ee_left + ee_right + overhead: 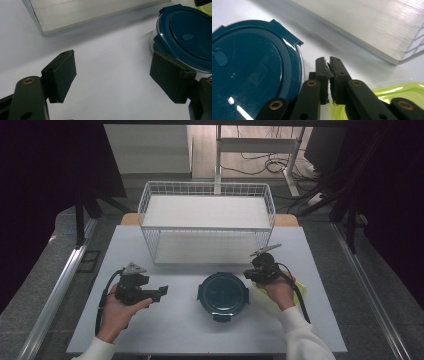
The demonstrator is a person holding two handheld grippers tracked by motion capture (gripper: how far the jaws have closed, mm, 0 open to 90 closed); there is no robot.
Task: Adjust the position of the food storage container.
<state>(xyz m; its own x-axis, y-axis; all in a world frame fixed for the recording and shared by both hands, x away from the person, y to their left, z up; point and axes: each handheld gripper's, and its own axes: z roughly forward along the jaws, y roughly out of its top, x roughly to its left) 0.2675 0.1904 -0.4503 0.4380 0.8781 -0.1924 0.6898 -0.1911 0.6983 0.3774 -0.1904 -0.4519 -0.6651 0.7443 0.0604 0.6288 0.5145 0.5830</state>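
a white rectangular table [165,330] is being used as the work surface. at its far side, a white wire basket with two flat shelves [206,222] is standing. in front of the basket, near the middle of the table, a round clear container with a dark blue clip-on lid [223,295] is resting upright, its lid on. just to the right of it, a yellow-green lidded container [299,292] is lying, largely covered by the right hand. the left gripper [161,292] is being held left of the blue-lidded container, apart from it, with its jaws spread wide and nothing between them. the right gripper [329,65] is being held between the two containers, just beside the blue lid's rim, its jaws pressed together with nothing seen between the tips.
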